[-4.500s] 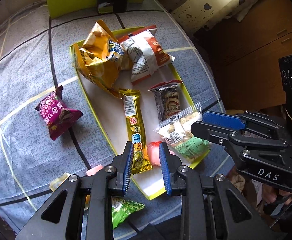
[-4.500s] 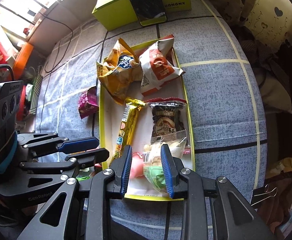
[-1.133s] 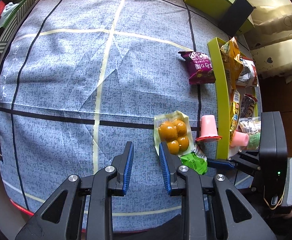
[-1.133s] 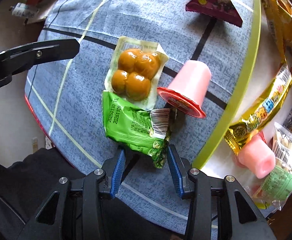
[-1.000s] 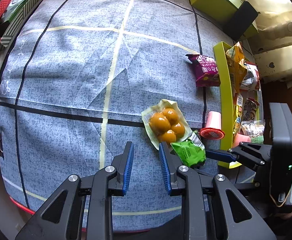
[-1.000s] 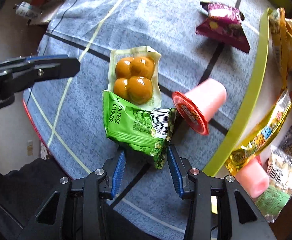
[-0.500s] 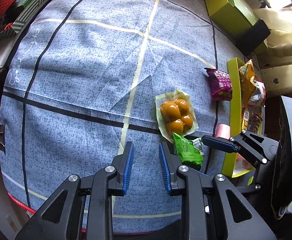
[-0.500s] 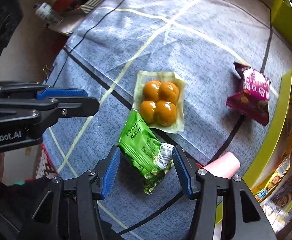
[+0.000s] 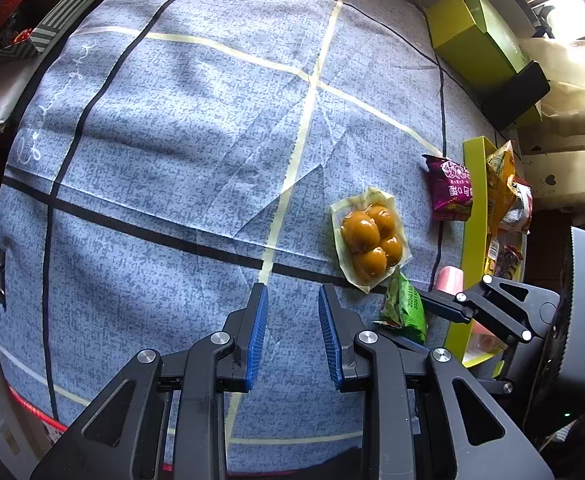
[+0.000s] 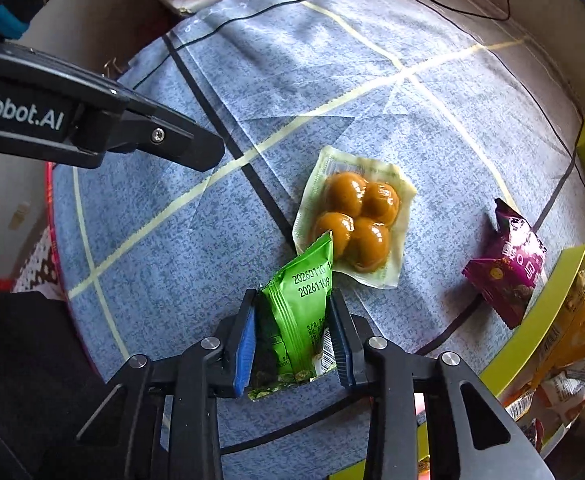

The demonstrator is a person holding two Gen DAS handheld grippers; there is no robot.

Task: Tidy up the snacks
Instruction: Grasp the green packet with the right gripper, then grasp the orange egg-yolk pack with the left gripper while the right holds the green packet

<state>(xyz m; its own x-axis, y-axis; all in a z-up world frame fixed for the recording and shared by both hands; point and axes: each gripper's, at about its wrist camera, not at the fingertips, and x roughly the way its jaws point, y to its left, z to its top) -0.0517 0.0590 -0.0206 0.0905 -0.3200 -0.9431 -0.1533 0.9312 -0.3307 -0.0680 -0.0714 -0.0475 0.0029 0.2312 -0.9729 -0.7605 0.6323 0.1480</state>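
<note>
Surface: a blue-grey speckled tablecloth (image 9: 164,128), crossed by black and pale yellow lines and marked by fold creases, is being shown covering the table; sunlight and shadow are falling across it.
Room: striped and red packaging is being seen past the far left edge in the left wrist view, cream fabric printed with small hearts at the right, and a thin black cable along the far edge.
Box: one lime-green cardboard box (image 9: 468,36) is lying at the far right corner, with a flat black object (image 9: 512,94) leaning on it.
Tray: one shallow lime-green tray (image 9: 474,208) is sitting along the right edge; an orange crinkled bag and several smaller packets are being held inside it, too crowded to be counted.
Snacks on the cloth: three are being counted outside the tray, besides the green one: one clear vacuum pack of four brown-orange balls (image 10: 354,216), one purple foil packet (image 10: 508,264) just beside the tray wall, one pink plastic jelly cup (image 9: 448,280) near the tray.
Task packet: one green foil snack packet (image 10: 296,320) is being held upright, its top corner overlapping the vacuum pack in the right wrist view.
Right gripper (image 10: 292,336): its blue-padded jaws are closing, and the green packet is being pinched between them.
Left gripper (image 9: 292,328): its fingers are being kept a narrow gap apart over bare cloth, nothing between them.
</note>
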